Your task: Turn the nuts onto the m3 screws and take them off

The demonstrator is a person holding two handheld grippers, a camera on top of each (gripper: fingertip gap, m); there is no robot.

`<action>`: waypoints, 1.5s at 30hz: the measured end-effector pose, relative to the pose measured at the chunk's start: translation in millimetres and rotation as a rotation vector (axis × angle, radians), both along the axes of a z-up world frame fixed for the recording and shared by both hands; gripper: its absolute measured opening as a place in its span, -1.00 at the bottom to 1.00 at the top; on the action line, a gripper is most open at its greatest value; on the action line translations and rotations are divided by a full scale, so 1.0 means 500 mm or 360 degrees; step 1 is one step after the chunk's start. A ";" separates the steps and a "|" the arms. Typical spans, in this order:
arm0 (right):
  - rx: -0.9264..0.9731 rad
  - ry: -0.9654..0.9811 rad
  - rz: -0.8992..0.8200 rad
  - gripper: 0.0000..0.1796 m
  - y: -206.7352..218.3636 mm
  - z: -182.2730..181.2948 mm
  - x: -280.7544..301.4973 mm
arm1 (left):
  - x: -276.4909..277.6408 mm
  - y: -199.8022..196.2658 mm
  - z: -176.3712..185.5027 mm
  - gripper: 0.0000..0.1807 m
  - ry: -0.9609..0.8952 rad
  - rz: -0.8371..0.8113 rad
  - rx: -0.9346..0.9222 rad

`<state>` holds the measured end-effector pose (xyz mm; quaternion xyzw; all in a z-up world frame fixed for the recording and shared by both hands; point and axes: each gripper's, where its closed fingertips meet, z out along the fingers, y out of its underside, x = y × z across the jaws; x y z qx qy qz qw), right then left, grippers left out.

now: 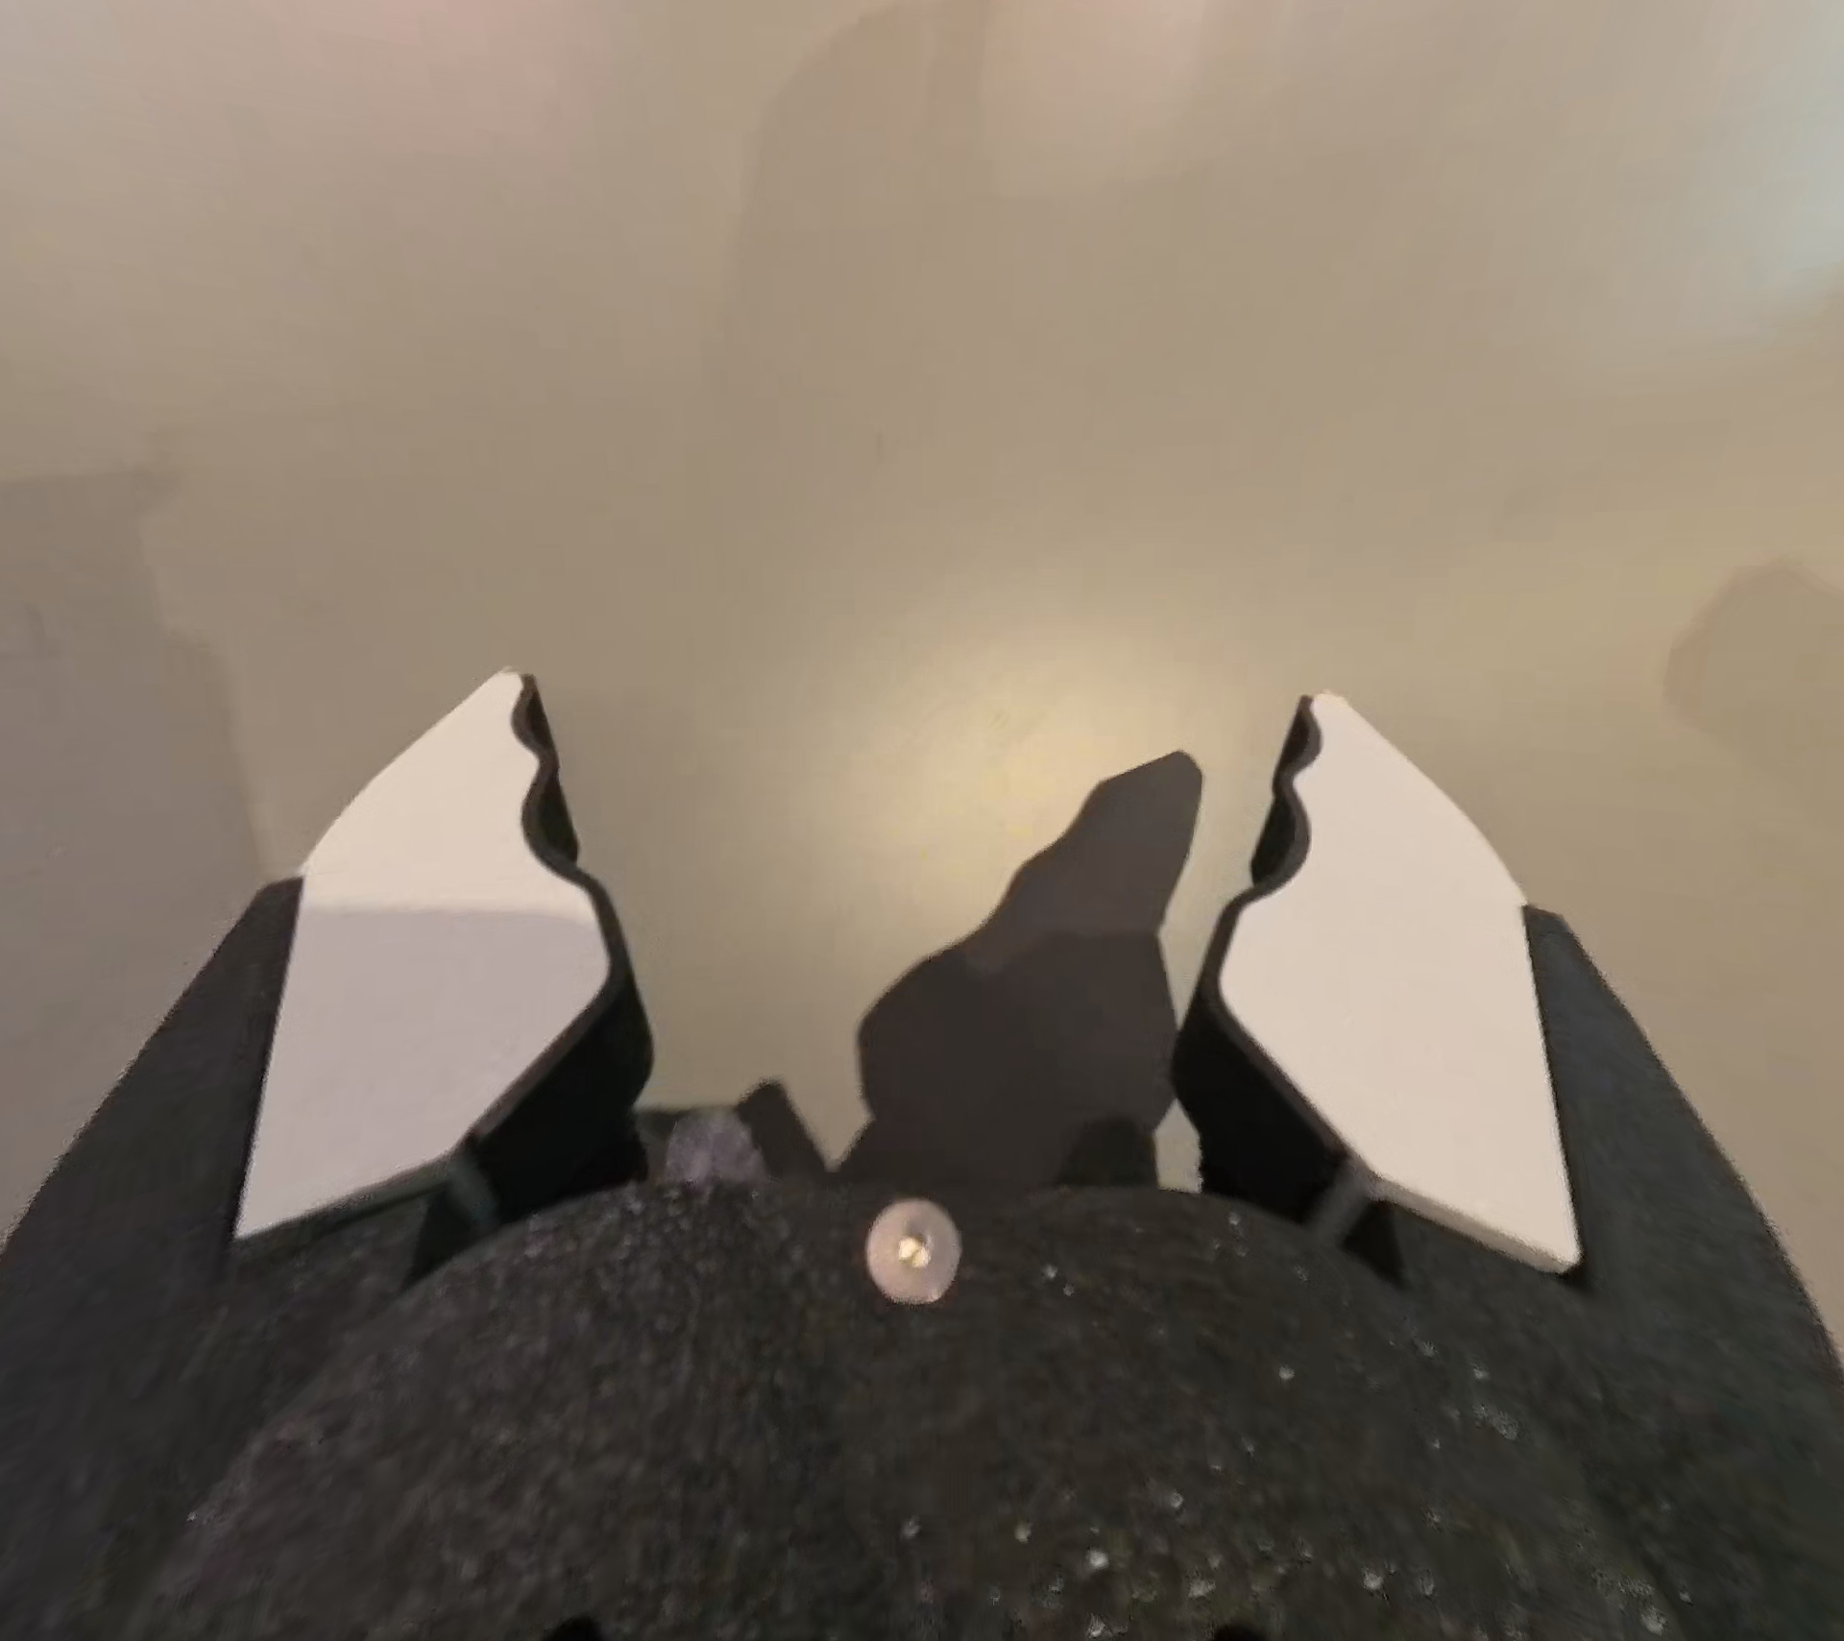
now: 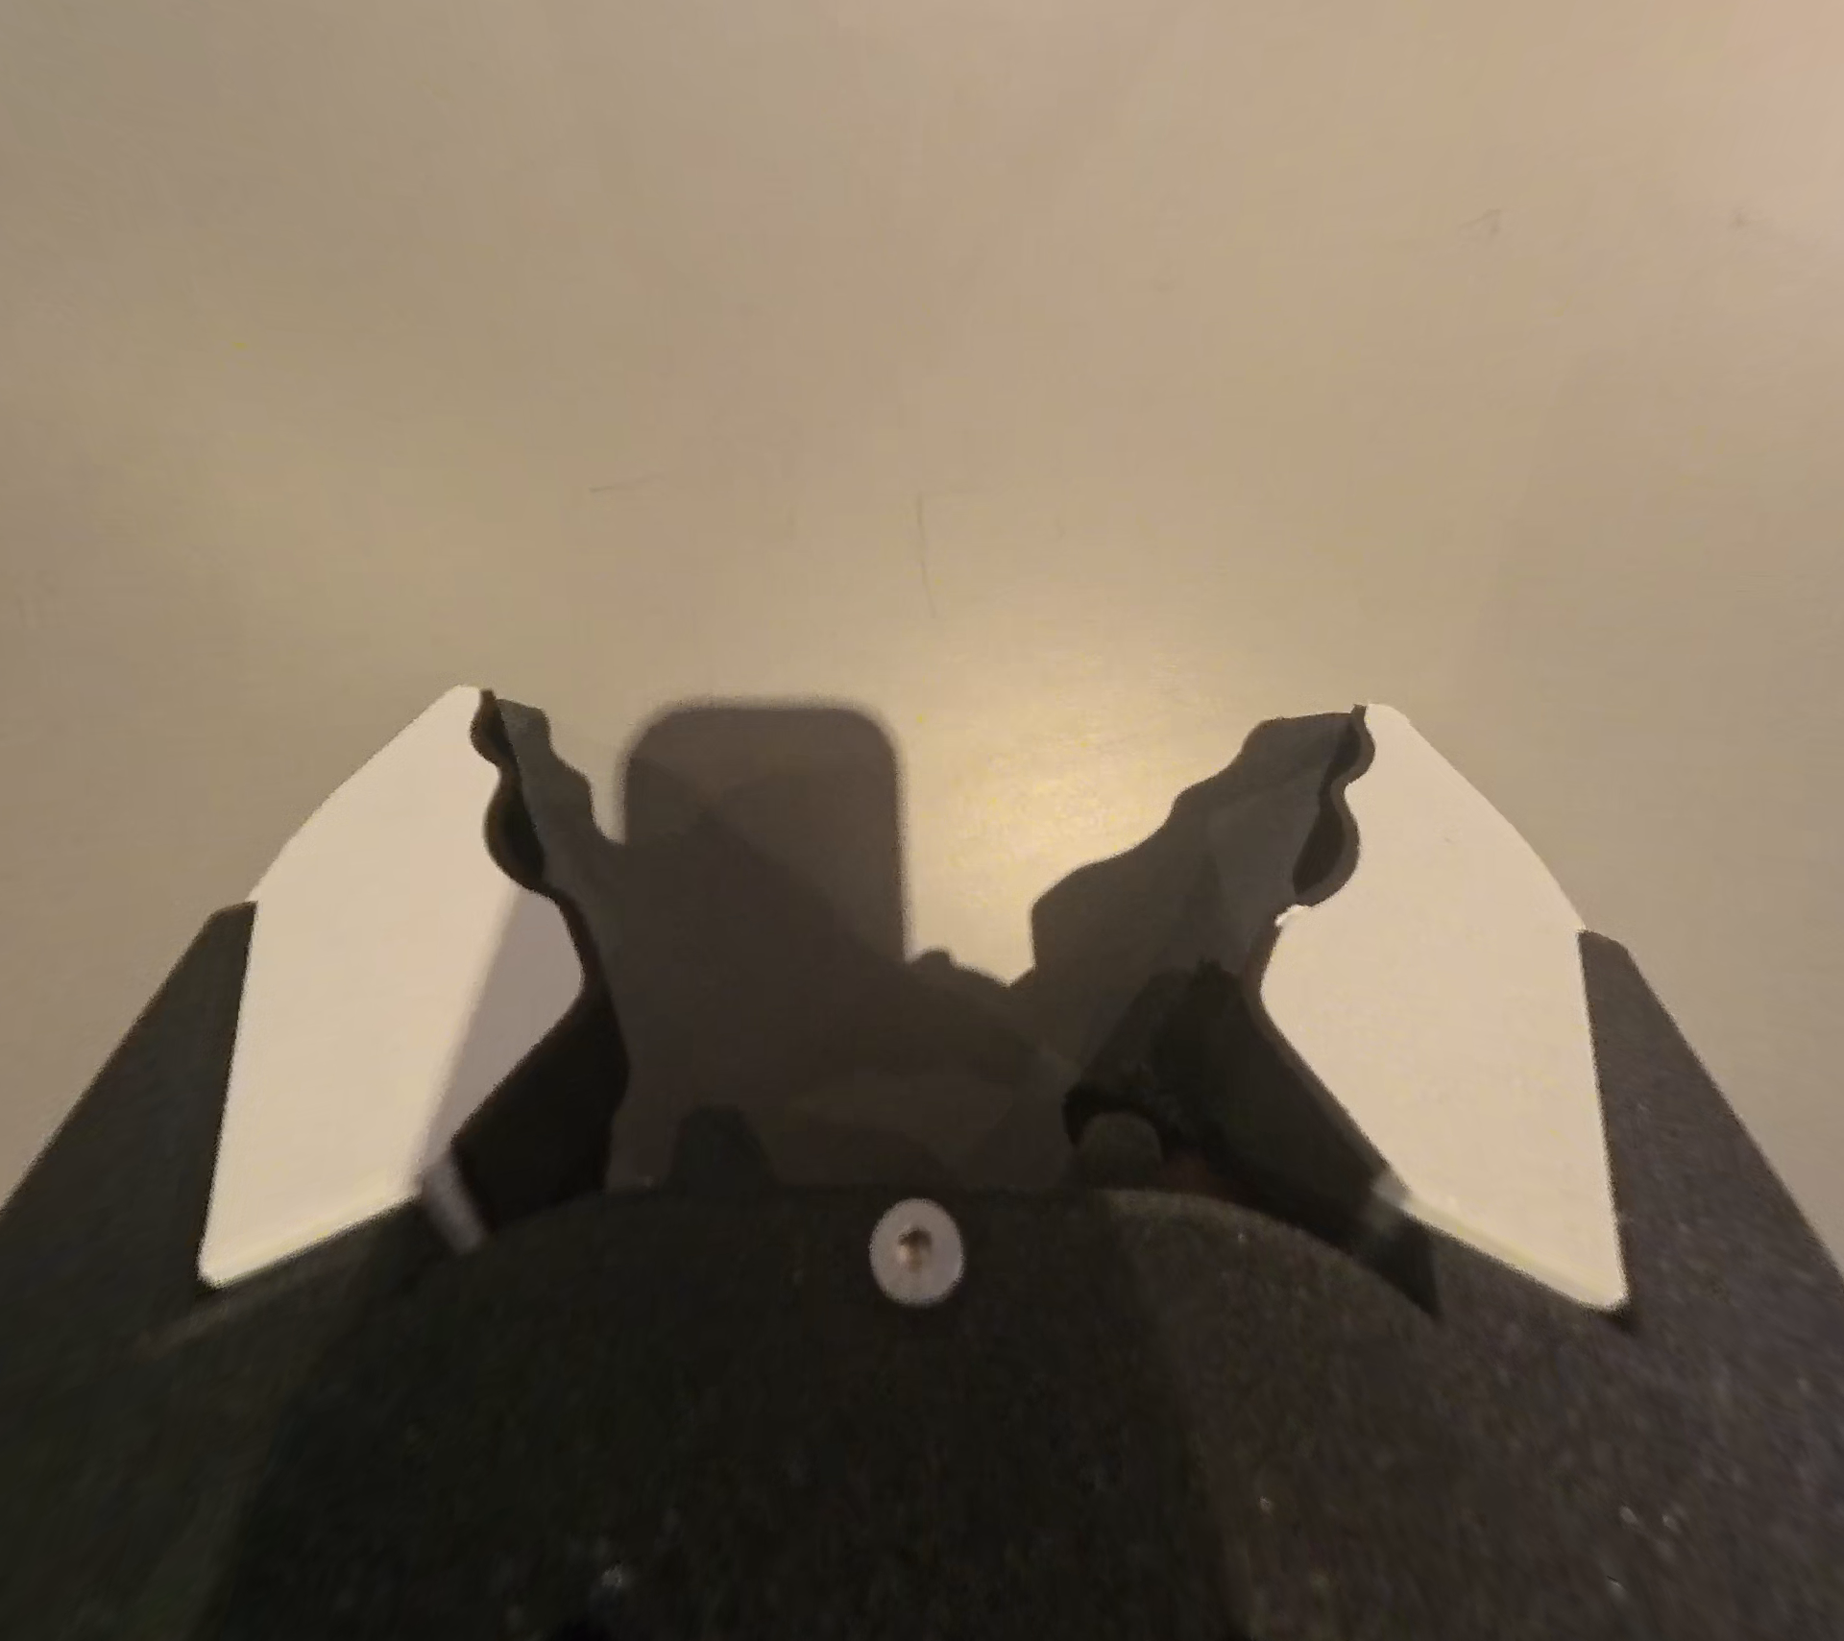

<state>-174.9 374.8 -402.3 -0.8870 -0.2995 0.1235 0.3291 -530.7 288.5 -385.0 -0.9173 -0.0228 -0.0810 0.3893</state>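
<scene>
No screws or nuts show in either view. My left gripper [image 1: 918,695] is open and empty, its white-faced black fingers [image 1: 439,925] spread wide just above a plain beige surface [image 1: 898,396]. My right gripper [image 2: 923,715] is also open and empty, fingers [image 2: 389,895] spread wide, close over the same kind of beige surface [image 2: 898,296]. Dark shadows of the grippers fall on the surface between the fingers in both views. The left wrist view is blurred.
In the left wrist view a dim dark shape [image 1: 1756,645] lies at the right edge, too blurred to tell what it is. Faint scratches mark the surface [image 2: 923,536] in the right wrist view.
</scene>
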 end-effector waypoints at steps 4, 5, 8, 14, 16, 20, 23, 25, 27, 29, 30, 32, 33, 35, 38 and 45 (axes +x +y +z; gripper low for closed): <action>0.0126 0.0037 -0.0038 0.63 0.009 0.024 0.008 | -0.003 -0.004 0.027 0.45 0.0052 -0.0029 0.0126; 0.0149 0.0036 -0.0043 0.63 0.010 0.027 0.009 | -0.001 -0.006 0.031 0.45 0.0055 -0.0038 0.0137; 0.0178 0.0027 -0.0048 0.63 0.010 0.031 0.011 | 0.003 -0.010 0.042 0.45 0.0052 -0.0052 0.0168; 0.0240 0.0064 -0.0108 0.63 0.016 0.045 0.019 | 0.006 -0.009 0.056 0.45 0.0074 -0.0060 0.0219; 0.0255 0.0092 -0.0132 0.63 0.018 0.050 0.022 | 0.007 -0.008 0.056 0.45 0.0080 -0.0061 0.0228; 0.0254 0.0117 -0.0158 0.63 0.020 0.053 0.026 | 0.012 -0.007 0.052 0.45 0.0067 -0.0065 0.0225; 0.0251 0.0130 -0.0166 0.63 0.020 0.054 0.027 | 0.012 -0.007 0.054 0.44 0.0044 -0.0061 0.0234; 0.0258 0.0139 -0.0174 0.63 0.021 0.056 0.028 | 0.012 -0.007 0.056 0.44 0.0035 -0.0059 0.0241; 0.0272 0.0153 -0.0182 0.63 0.021 0.059 0.029 | 0.013 -0.009 0.059 0.44 0.0033 -0.0062 0.0250; 0.0288 0.0177 -0.0191 0.63 0.020 0.066 0.030 | 0.015 -0.011 0.068 0.44 0.0028 -0.0065 0.0276; 0.0302 0.0189 -0.0198 0.63 0.020 0.070 0.031 | 0.016 -0.012 0.076 0.43 0.0023 -0.0068 0.0300; 0.0347 0.0223 -0.0207 0.63 0.018 0.086 0.034 | 0.021 -0.016 0.100 0.42 0.0011 -0.0075 0.0375; 0.0376 0.0246 -0.0213 0.63 0.015 0.098 0.035 | 0.024 -0.020 0.115 0.40 0.0009 -0.0079 0.0419; 0.0458 0.0309 -0.0220 0.63 0.008 0.128 0.038 | 0.028 -0.031 0.145 0.38 0.0012 -0.0085 0.0521; 0.0676 0.0427 -0.0232 0.63 -0.004 0.193 0.045 | 0.030 -0.054 0.188 0.32 0.0017 -0.0074 0.0702; 0.0959 0.0546 -0.0218 0.63 -0.049 0.287 0.055 | 0.031 -0.105 0.247 0.20 -0.0108 -0.0062 0.0965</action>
